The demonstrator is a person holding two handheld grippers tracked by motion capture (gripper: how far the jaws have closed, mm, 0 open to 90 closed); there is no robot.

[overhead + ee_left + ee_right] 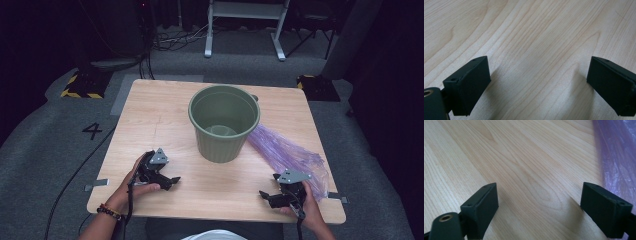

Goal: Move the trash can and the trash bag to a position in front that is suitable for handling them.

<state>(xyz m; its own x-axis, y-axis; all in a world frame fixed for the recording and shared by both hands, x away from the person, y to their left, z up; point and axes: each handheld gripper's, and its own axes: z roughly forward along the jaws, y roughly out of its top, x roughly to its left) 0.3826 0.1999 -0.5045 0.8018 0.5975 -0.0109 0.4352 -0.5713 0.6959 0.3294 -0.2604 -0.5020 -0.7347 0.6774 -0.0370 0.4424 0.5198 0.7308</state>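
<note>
- Purple plastic bag: a thin, translucent film lying flat and crumpled along the right side of the worktop, running from behind the bin toward the near right corner. It appears very light, limp and slippery; it should fold and drape when lifted rather than keep a shape.
- Suggested hold: the loose end nearest the near right corner, where gathered folds give the pads something to pinch. A single flat layer would likely slide away.
- Green bin: a rigid, ribbed plastic pail standing upright near the middle of the worktop, toward the far edge, empty inside. The bag's far end touches or passes just beside its base; which of the two cannot be told.
- Right tool: near the near right corner, just beside the bag's loose end, jaws wide apart with bare wood between them.
- Left tool: near the near left corner, well apart from the bag, jaws likewise apart and holding nothing.
</note>
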